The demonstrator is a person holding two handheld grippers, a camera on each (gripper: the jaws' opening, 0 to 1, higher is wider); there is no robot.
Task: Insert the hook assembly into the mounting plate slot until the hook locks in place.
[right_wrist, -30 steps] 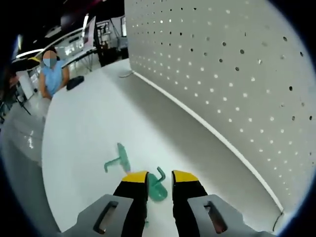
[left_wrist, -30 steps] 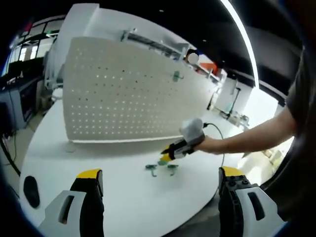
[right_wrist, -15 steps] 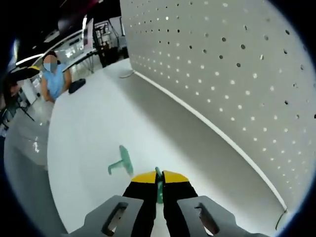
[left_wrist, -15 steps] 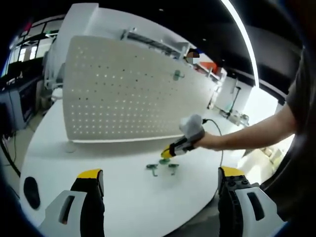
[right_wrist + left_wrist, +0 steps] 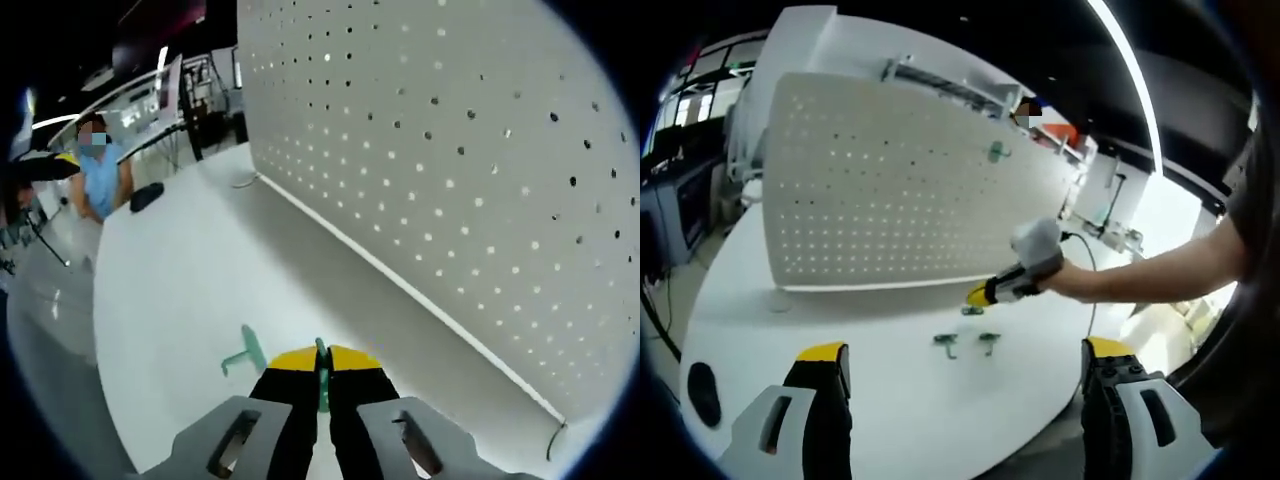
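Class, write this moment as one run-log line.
right gripper: shut on green hook, lifted | left gripper: open, idle | two green hooks on table | pegboard: one hook mounted

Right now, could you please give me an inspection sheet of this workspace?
Surface: white round table, bare apart from the items below.
Job's things: green hook clamped in the right gripper, lifted off the table; two more green hooks lying flat; one hook already mounted on the white pegboard.
Clutter: dark object near the table edge.
Grippers: right shut on a hook; left gripper open, empty.
Cables: black cable behind the right gripper.
Surroundings: seated person, office desks.
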